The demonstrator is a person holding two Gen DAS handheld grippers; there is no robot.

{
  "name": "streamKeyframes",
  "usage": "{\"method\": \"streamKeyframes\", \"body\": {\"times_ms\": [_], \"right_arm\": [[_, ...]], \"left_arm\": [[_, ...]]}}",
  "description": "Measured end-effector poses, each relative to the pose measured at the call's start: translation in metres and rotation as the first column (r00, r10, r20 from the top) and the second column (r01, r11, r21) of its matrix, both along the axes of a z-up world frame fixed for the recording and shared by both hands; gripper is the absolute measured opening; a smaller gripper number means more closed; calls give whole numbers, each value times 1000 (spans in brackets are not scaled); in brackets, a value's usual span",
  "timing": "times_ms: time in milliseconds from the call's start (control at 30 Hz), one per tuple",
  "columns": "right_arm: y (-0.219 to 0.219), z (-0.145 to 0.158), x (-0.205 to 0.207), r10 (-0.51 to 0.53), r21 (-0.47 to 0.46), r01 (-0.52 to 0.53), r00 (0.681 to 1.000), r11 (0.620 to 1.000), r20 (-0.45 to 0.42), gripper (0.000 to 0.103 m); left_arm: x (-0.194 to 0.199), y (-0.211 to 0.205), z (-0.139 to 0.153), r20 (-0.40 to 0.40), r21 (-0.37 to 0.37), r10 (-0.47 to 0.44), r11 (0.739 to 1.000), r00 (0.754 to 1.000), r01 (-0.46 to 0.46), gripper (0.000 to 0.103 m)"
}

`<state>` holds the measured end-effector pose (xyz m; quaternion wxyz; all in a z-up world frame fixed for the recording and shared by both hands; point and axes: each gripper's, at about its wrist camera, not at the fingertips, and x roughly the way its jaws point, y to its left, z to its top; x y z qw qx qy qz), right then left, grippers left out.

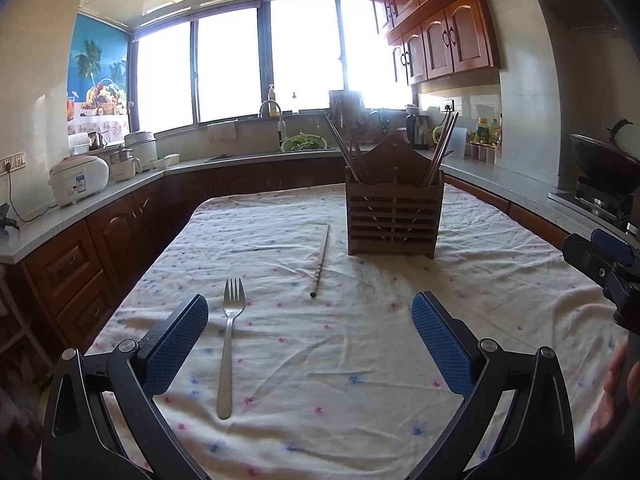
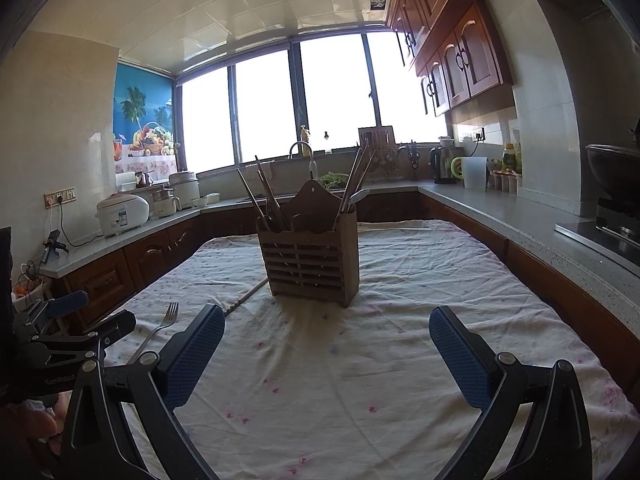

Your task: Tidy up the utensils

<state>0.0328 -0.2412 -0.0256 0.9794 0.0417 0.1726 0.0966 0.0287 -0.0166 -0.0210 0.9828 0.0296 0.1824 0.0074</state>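
A steel fork (image 1: 229, 344) lies on the flowered tablecloth (image 1: 360, 360), tines away from me, just inside my left gripper's left finger. A single chopstick (image 1: 321, 260) lies further out toward a slatted wooden utensil holder (image 1: 394, 216) that holds several chopsticks. My left gripper (image 1: 310, 340) is open and empty above the cloth. In the right wrist view the holder (image 2: 310, 264) stands ahead, with a spoon (image 2: 357, 197) in its right compartment. The fork (image 2: 158, 330) and the chopstick (image 2: 248, 294) lie to its left. My right gripper (image 2: 326, 354) is open and empty.
The table is ringed by kitchen counters: a rice cooker (image 1: 78, 182) on the left, a sink (image 1: 276, 136) at the back, a wok on a stove (image 1: 602, 168) at the right. The right gripper's body (image 1: 604, 264) shows at the left view's right edge.
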Motion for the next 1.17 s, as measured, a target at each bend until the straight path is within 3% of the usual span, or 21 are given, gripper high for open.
{"method": "streamKeyframes", "body": {"times_ms": [1167], "right_arm": [[-2, -2, 4, -6, 14, 6, 1000, 1000, -19, 103]], "left_arm": [[6, -1, 0, -16, -10, -9, 1000, 1000, 9, 103]]}}
